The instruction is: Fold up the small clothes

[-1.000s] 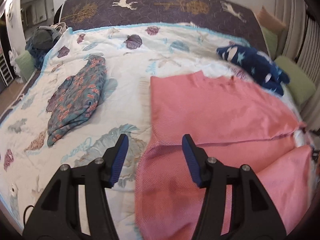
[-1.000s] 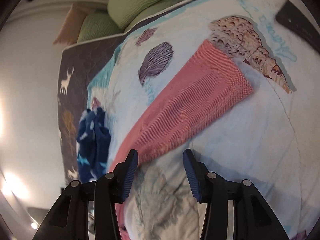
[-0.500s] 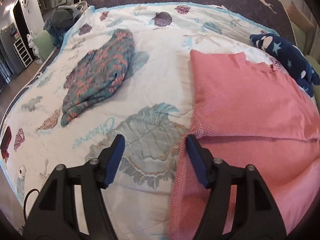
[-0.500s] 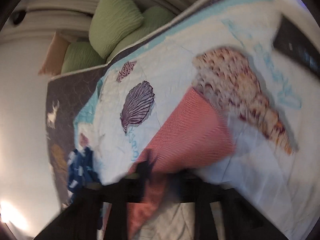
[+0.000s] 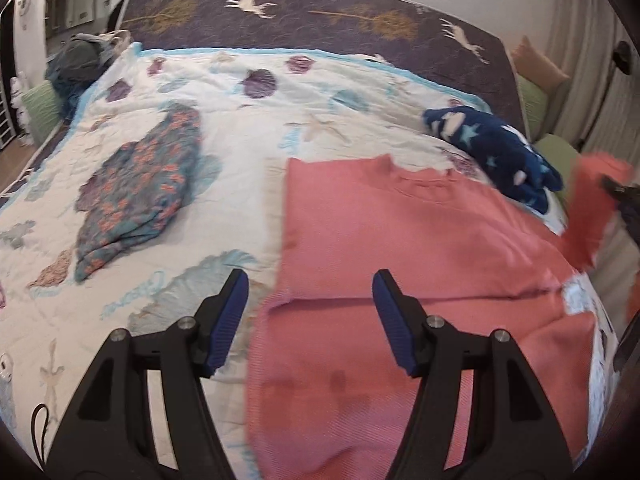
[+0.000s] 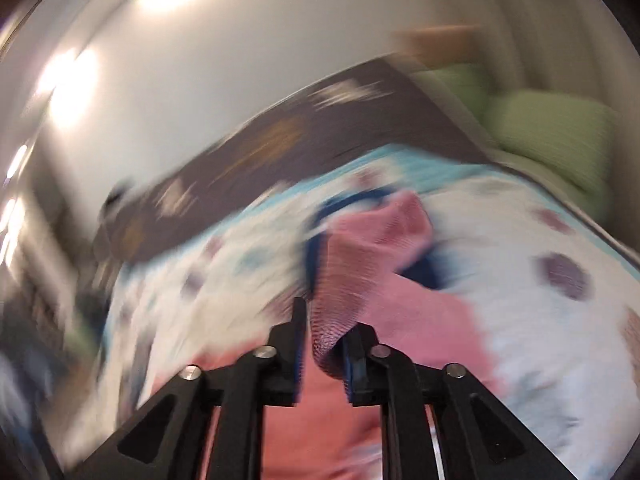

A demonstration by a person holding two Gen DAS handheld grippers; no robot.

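A pink sweater (image 5: 400, 248) lies flat on the seashell bedspread (image 5: 248, 128), its left side folded in. My left gripper (image 5: 310, 304) is open and empty, hovering over the sweater's left edge. My right gripper (image 6: 322, 344) is shut on the pink sleeve (image 6: 360, 256) and holds it lifted above the bed; the view is blurred by motion. In the left wrist view the raised sleeve (image 5: 592, 200) and the right gripper show at the far right edge.
A floral teal garment (image 5: 140, 188) lies crumpled on the left of the bed. A navy star-print garment (image 5: 492, 152) lies at the back right. Green pillows (image 6: 560, 128) sit beyond the bed's right side. A dark deer-print mattress edge (image 5: 320, 20) runs along the back.
My right gripper has closed on the pink sleeve and lifted it off the bed, swinging toward the sweater. My left gripper has shifted back right over the sweater's left edge.
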